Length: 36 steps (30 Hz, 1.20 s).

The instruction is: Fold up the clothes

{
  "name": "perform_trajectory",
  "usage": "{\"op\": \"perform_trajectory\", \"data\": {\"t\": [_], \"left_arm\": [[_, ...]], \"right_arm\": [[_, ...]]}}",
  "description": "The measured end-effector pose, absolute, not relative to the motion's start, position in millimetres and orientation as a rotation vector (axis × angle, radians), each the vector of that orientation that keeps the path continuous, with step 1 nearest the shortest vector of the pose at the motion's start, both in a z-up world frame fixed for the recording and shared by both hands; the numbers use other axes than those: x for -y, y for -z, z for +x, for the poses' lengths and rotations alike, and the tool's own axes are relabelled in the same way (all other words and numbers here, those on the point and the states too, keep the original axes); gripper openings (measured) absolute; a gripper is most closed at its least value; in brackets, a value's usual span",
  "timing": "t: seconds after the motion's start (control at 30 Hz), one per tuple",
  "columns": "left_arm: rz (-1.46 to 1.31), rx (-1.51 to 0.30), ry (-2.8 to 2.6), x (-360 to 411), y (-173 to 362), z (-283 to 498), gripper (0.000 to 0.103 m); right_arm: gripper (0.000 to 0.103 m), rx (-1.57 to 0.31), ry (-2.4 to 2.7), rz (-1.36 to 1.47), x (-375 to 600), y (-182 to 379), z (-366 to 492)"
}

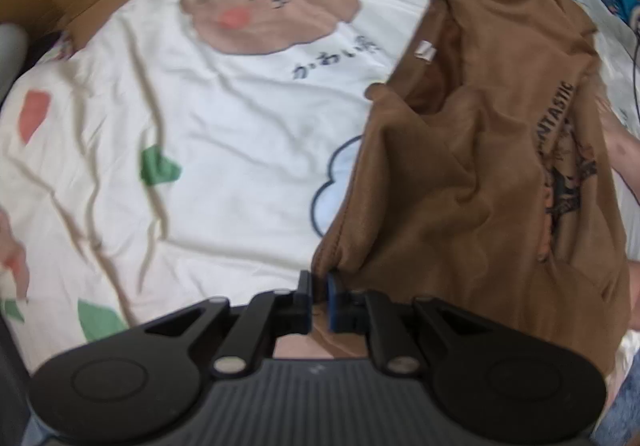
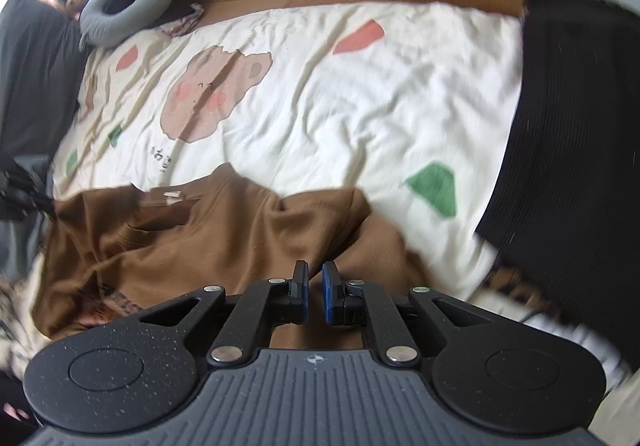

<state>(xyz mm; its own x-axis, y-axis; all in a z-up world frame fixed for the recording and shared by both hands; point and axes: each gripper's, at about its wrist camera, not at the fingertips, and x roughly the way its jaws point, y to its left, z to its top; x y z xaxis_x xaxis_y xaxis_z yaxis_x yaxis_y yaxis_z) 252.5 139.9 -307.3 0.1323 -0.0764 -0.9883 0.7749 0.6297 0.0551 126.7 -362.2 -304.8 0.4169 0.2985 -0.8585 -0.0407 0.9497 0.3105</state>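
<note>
Both hand-held grippers, left and right, pinch a soft, light brown shirt by its edges over the bed.

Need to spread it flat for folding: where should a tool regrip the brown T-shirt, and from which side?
Take the brown T-shirt at a shoulder seam beside the neckline with its white label, coming from above. The collar lies open and uppermost on the printed bedsheet, while the rest is bunched and gives no clean edge.
</note>
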Motion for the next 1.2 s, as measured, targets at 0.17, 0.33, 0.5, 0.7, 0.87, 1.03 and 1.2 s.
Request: {"op": "perform_trajectory", "data": {"t": [0.17,0.33,0.5,0.7,0.87,1.03,1.2], "left_arm": [[0.649,-1.282,0.612,-153,304,249,0.007],[0.636,-1.286,0.541,-165,298,248,0.007],[0.626,-1.307,0.504,-167,296,247,0.007],[0.62,-1.311,0.49,-168,294,244,0.007],[0.611,-1.314,0.49,-170,297,242,0.007],[0.602,-1.315,0.488,-172,298,241,0.007],[0.598,-1.314,0.487,-174,299,240,0.007]], "right_arm": [[0.007,-1.11,-0.287,0.109,366,300,148],[0.007,-1.113,-0.381,-0.015,364,305,162],[0.034,-1.08,-0.454,-0.09,359,305,171],[0.035,-1.062,-0.572,-0.188,345,308,191],[0.035,-1.086,-0.659,-0.281,337,313,211],[0.034,-1.128,-0.729,-0.331,331,321,225],[0.031,-1.192,-0.783,-0.39,323,343,229]]}}
